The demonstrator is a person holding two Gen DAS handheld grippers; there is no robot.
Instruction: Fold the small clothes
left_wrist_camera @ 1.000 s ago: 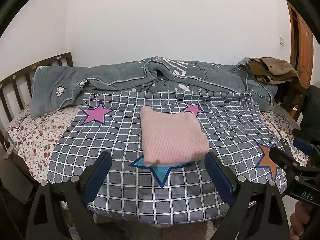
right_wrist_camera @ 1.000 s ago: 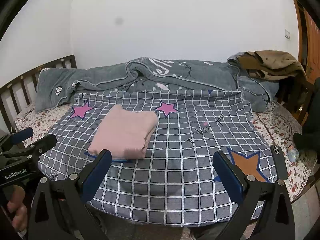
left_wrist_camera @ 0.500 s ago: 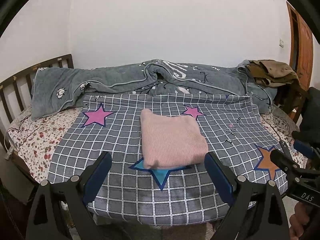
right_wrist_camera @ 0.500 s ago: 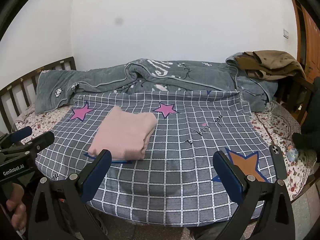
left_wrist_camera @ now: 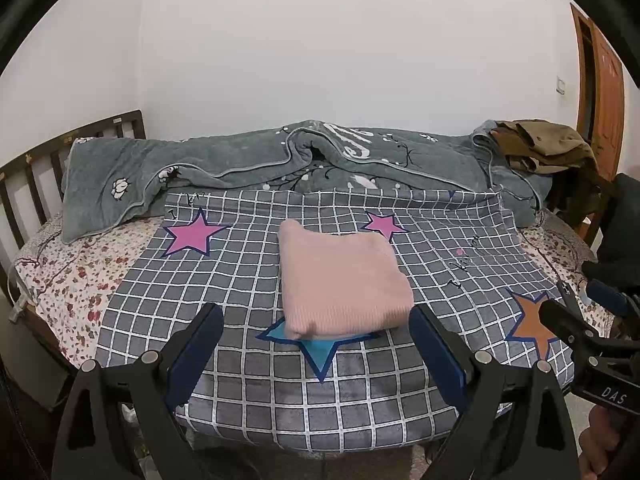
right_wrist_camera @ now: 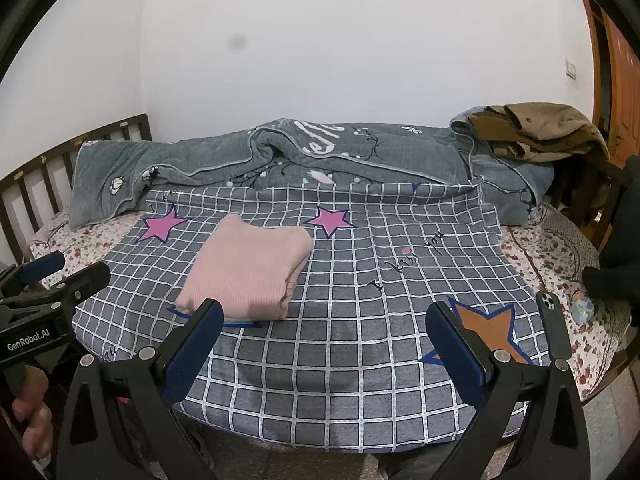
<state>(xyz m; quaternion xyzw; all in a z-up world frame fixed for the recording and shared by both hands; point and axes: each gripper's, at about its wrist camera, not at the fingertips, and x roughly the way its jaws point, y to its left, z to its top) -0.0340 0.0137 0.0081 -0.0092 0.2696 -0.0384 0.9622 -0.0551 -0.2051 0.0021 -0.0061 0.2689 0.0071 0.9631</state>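
Nearest the cameras, the left gripper (left_wrist_camera: 316, 350) hangs over the front edge of the bed with its fingers (left_wrist_camera: 195, 354) spread wide and nothing between them. The right gripper (right_wrist_camera: 326, 350) is the same: fingers (right_wrist_camera: 456, 356) fully apart, empty, held clear of the cloth.

Just beyond them lies the checked sheet (left_wrist_camera: 360, 400) with its stars, spread over the bed (left_wrist_camera: 68, 280). On it, left of centre in the right wrist view, rests the pink garment (left_wrist_camera: 340, 280), already folded into a neat rectangular packet, its near edge over a blue star (left_wrist_camera: 320, 350). It looks like a soft, light ribbed knit, limp and not slippery, so it will sag if lifted by one corner. I judge the best hold to be on the two near corners, or along the thick folded edge at the right side, pinching all layers together.

To the right a phone (right_wrist_camera: 552, 328) lies near the bed's edge. Farther back a grey quilt (left_wrist_camera: 240, 160) is bunched against the wall, with a brown garment (left_wrist_camera: 548, 146) heaped at its right end.

Compared with a second ago, both grippers have drawn back a little and the bed sits slightly lower in view; the packet itself has not moved.
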